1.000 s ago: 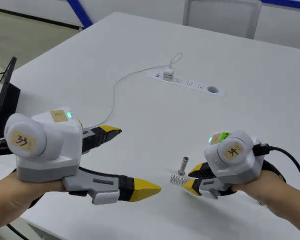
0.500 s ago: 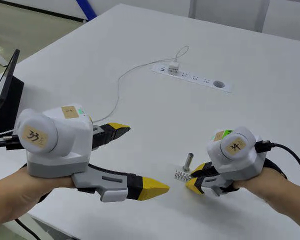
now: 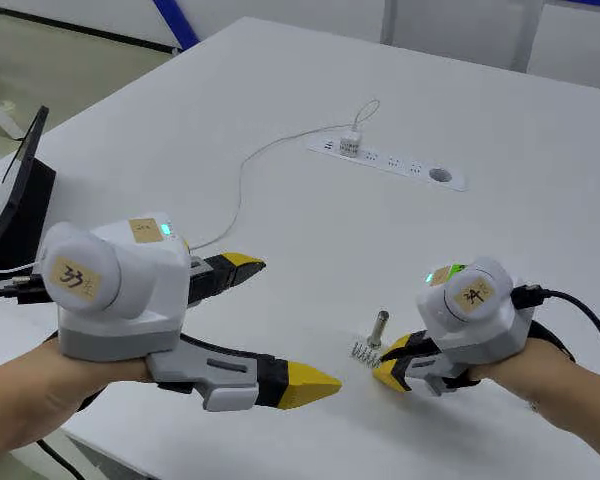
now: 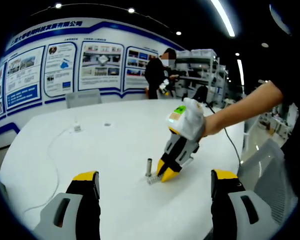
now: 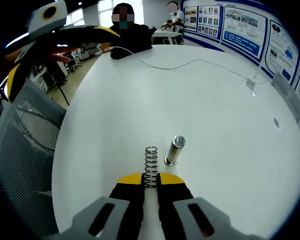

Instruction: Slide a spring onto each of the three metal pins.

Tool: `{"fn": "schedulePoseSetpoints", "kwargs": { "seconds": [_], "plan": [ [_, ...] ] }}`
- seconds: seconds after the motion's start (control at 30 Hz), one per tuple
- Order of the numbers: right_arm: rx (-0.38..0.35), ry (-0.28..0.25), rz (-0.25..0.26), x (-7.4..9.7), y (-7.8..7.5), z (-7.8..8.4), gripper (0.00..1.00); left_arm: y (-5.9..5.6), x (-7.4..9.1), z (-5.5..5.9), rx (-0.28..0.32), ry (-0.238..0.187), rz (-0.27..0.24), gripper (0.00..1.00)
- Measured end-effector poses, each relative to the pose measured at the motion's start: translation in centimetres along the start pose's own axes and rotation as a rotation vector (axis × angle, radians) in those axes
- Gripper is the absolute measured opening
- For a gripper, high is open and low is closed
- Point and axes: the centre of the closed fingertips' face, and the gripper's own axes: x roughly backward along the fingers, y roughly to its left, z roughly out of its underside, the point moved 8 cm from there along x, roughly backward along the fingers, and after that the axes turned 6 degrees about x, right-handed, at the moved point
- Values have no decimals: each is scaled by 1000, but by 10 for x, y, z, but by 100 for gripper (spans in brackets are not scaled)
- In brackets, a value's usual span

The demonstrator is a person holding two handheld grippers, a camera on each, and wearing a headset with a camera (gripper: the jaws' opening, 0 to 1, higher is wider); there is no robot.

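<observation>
Looks like some tech lab or showroom: blue info boards [image 4: 60,62] on the wall, equipment racks [image 4: 204,70], big white surface [image 3: 310,250].

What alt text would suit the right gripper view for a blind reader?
The right gripper pinches one end of a spring, beside an upright metal pin on a white table. The left gripper hangs open at the upper left.
</observation>
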Motion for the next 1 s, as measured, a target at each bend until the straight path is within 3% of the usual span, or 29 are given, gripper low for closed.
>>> {"fn": "schedulePoseSetpoints", "kwargs": {
  "seconds": [0.23,0.4,0.6,0.77,0.87,1.0],
  "plan": [
    [42,-12,12,14,5,-4,10,0,6,-3,-4,-11,-17,93],
    [114,-52,32,43,11,-16,10,-8,1,-6,-28,2,0,93],
    [245,-81,51,88,18,-22,10,-24,-12,-16,-63,-7,44,86],
    [299,-111,76,123,27,-20,10,-43,-27,-21,-88,-14,103,75],
    [323,-118,95,133,31,-17,10,-55,-37,-23,-108,-5,133,73],
    [362,-115,97,137,39,-14,10,-66,-46,-24,-178,37,169,68]
  ]
}}
